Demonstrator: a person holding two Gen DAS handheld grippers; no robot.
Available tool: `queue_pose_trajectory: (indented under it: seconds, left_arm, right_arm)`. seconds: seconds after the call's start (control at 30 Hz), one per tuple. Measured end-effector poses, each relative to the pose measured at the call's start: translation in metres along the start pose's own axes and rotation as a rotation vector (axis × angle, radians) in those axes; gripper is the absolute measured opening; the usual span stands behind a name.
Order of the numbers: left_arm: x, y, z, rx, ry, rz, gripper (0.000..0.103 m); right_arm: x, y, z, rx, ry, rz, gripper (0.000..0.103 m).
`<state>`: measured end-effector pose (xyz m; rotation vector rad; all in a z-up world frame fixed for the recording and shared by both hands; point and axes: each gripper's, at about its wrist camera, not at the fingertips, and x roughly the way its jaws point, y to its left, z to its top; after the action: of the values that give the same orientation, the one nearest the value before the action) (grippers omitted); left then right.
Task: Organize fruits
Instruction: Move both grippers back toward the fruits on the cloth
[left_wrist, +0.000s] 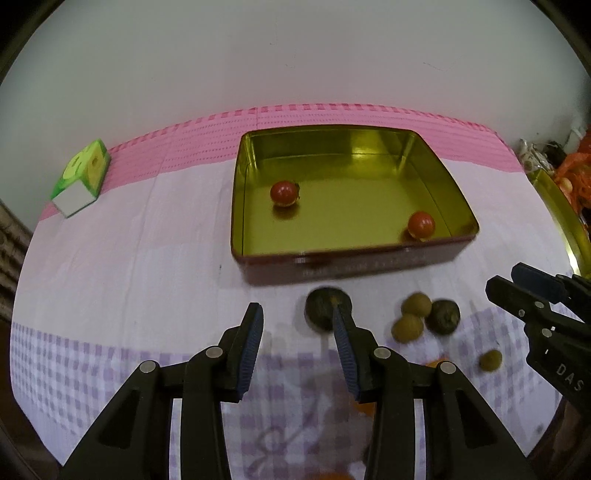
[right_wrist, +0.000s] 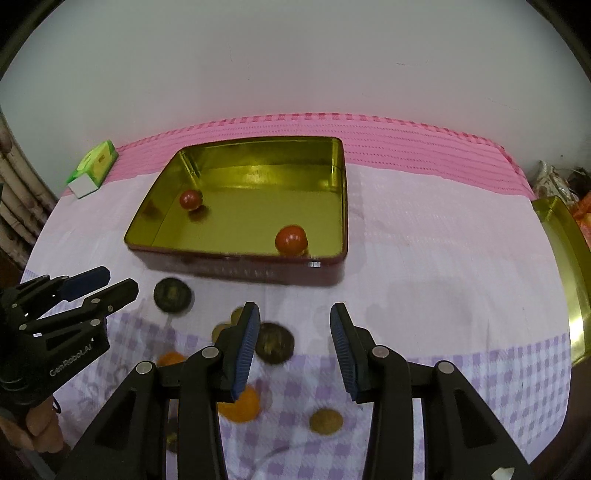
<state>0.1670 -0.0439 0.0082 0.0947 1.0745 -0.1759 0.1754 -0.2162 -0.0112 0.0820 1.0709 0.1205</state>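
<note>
A red tin (left_wrist: 332, 264) with a gold inside stands on the cloth, with two red tomatoes (left_wrist: 283, 192) (left_wrist: 421, 223) in it. In front of it lie two dark round fruits (left_wrist: 327, 304) (left_wrist: 443, 315) and small tan fruits (left_wrist: 416, 304). My left gripper (left_wrist: 297, 317) hovers above them, open and holding nothing. In the right wrist view the tin (right_wrist: 236, 258) holds the same tomatoes (right_wrist: 191, 199) (right_wrist: 291, 240). My right gripper (right_wrist: 294, 314) is open and empty over a dark fruit (right_wrist: 275, 343), an orange (right_wrist: 240, 404) and a tan fruit (right_wrist: 325, 421). The left gripper (right_wrist: 120, 280) shows at the left.
A green carton (left_wrist: 83, 173) lies at the back left on the pink cloth edge. A gold lid (right_wrist: 565, 266) lies at the right table edge, with an orange net bag (left_wrist: 576, 170) and clutter behind it. A white wall backs the table. A hand (right_wrist: 40, 424) shows lower left.
</note>
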Motion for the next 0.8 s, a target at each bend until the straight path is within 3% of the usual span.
queue_pose_trajectory:
  seconds: [0.53,0.8]
  left_arm:
    - [-0.044,-0.013,-0.068,0.006,0.008,0.0,0.041]
    - [-0.051,-0.022,-0.109,0.015,0.062,-0.019,0.041]
  right_arm:
    - [-0.028,0.005,-0.066,0.008,-0.005,0.003,0.038]
    - [-0.042,0.002,-0.087,0.014,-0.031,0.006,0.038]
